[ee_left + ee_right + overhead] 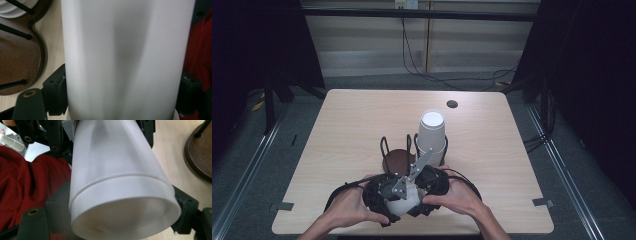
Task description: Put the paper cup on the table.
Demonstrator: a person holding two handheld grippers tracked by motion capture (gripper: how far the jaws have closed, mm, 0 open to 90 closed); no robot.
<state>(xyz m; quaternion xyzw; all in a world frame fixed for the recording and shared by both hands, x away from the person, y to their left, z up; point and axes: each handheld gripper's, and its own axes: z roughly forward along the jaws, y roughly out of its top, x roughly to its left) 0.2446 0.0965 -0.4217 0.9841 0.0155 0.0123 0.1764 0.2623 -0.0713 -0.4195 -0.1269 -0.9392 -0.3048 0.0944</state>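
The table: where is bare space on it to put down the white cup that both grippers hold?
The table is bare left of the wire cup holder, along the far edge near the round hole, and right of the cup stack. It is crowded at the near middle, where the left gripper and right gripper clamp the white cup.

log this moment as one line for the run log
left gripper: shut on white cup | right gripper: shut on white cup | cup stack: in holder

Both hands meet at the near edge, left hand-held gripper [384, 196] and right hand-held gripper [429, 182] each clamped on one white cup [404, 202]
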